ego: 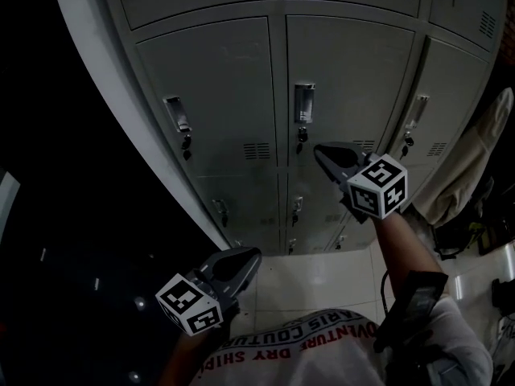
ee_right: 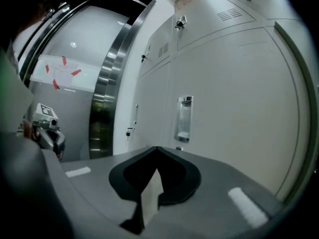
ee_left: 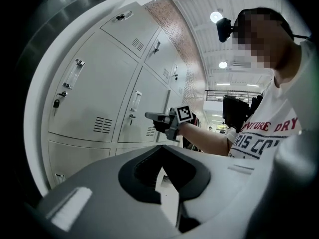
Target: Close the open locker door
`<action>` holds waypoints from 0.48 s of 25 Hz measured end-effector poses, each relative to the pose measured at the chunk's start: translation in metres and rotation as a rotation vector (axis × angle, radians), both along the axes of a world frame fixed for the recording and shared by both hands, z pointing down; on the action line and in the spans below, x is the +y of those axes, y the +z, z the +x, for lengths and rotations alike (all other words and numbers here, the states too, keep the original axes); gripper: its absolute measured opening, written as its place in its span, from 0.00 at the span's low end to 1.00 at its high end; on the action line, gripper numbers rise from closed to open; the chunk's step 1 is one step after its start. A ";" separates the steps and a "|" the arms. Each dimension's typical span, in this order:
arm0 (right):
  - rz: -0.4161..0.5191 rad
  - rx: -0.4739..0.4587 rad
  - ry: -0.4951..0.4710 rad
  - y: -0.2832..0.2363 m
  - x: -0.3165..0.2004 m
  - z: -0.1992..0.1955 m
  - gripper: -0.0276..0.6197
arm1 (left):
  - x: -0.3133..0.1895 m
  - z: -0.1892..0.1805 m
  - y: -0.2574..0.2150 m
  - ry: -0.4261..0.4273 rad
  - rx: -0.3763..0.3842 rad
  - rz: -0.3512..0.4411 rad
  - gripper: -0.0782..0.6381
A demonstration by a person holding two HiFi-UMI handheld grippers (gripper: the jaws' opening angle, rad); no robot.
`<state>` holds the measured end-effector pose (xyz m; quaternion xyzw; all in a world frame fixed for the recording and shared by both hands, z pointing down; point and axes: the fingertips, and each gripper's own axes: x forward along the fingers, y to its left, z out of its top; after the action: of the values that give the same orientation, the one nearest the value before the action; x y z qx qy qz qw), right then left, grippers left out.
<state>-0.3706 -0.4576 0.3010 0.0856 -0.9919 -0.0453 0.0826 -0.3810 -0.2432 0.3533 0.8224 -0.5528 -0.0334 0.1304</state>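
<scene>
Task looks done or nearly so: no door in bank of grey metal lockers (ego: 213,95) visibly ajar. Flat grey metal locker door (ego: 354,71) in middle column sits flush in its frame, chrome recessed handle (ego: 303,103) at its left edge. Right hand-held gripper (ego: 326,153) clenched, empty, tip close to that door; contact unclear. Left hand-held gripper (ego: 245,260) clenched, empty, held low, well apart from lockers. Left side of head view dark; lower lockers too small to judge.
</scene>
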 end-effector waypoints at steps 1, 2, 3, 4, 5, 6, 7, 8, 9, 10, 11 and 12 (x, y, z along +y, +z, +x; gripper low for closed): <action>-0.028 0.005 -0.034 0.003 0.018 0.012 0.03 | 0.002 0.007 -0.002 0.007 0.003 0.008 0.11; -0.057 0.007 -0.074 0.007 0.039 0.025 0.03 | 0.005 0.016 -0.004 0.019 0.008 0.014 0.11; -0.087 0.006 -0.115 0.010 0.062 0.039 0.03 | 0.008 0.028 -0.005 0.036 0.015 0.020 0.11; -0.117 0.005 -0.152 0.014 0.086 0.056 0.03 | 0.012 0.042 -0.006 0.057 0.021 0.027 0.11; -0.146 0.002 -0.181 0.017 0.110 0.074 0.03 | 0.018 0.058 -0.008 0.080 0.023 0.036 0.11; -0.176 -0.002 -0.202 0.020 0.134 0.094 0.03 | 0.024 0.075 -0.009 0.101 0.021 0.046 0.11; -0.201 -0.008 -0.218 0.022 0.158 0.114 0.03 | 0.032 0.091 -0.010 0.120 0.017 0.056 0.12; -0.213 -0.013 -0.229 0.024 0.181 0.136 0.03 | 0.042 0.109 -0.011 0.135 0.014 0.061 0.12; -0.206 -0.011 -0.235 0.026 0.203 0.158 0.03 | 0.053 0.128 -0.012 0.149 0.013 0.063 0.11; -0.181 -0.003 -0.235 0.029 0.225 0.180 0.03 | 0.065 0.148 -0.013 0.162 0.012 0.064 0.11; -0.151 0.006 -0.232 0.031 0.246 0.204 0.03 | 0.079 0.169 -0.013 0.172 0.011 0.067 0.11; -0.135 0.008 -0.231 0.033 0.267 0.227 0.03 | 0.093 0.191 -0.011 0.181 0.007 0.071 0.11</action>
<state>-0.1438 -0.1909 0.3339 -0.0349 -0.9956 0.0120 0.0865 -0.1901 -0.1501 0.3421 0.8730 -0.4741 -0.0442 0.1056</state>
